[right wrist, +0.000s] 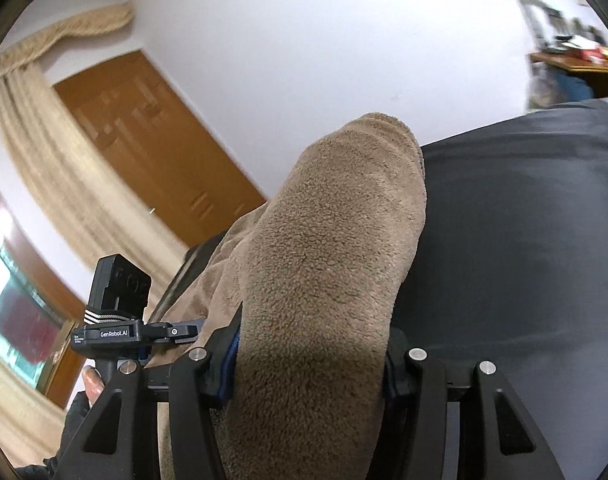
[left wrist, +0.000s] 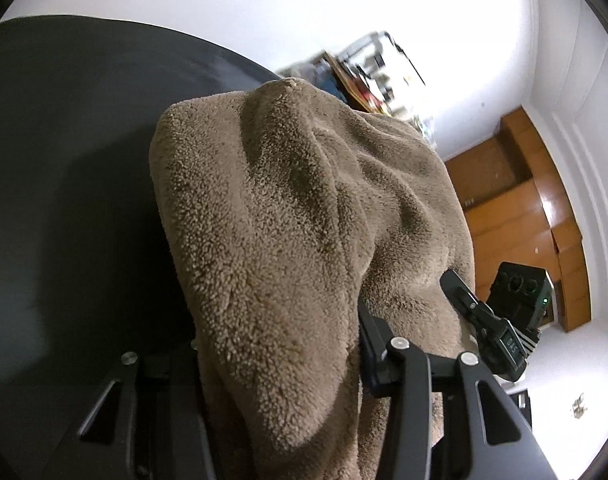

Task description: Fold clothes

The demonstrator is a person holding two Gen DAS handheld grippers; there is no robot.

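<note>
Here, in the left wrist view, the left hand-held gripper [left wrist: 280, 344] is closed on a thick fold of a brown fleece garment [left wrist: 304, 208], which bulges up between the two black fingers and hides most of the left one. The fabric has a short, nubby, looped pile, tan-brown throughout, with deep soft creases running away from the grip. It rises in a rounded heap and drapes back toward the far edge of the dark grey bench [left wrist: 72, 152], which fills the left half of the view. At lower right, the right hand-held gripper [left wrist: 479, 312] appears side-on, its fingertip pressed against the same garment. Beyond lie a white wall [left wrist: 304, 0], wooden cabinet fronts [left wrist: 519, 200] and a blurred cluttered shelf [left wrist: 367, 76].

In the right wrist view, the right hand-held gripper [right wrist: 307, 364] is likewise clamped on a bunched fold of the fleece, held tight between its fingers, the left finger [right wrist: 224, 356] showing a blue pad edge. The fold stands as a rounded lobe, its top edge rolled over; more fabric trails off to the left toward the left hand-held gripper [right wrist: 144, 332], whose grip state cannot be told from this angle. A person's hand [right wrist: 90, 384] shows beneath that unit. The bench [right wrist: 523, 240] lies to the right, with a beige curtain [right wrist: 52, 152] and a wooden door [right wrist: 152, 136] behind.
</note>
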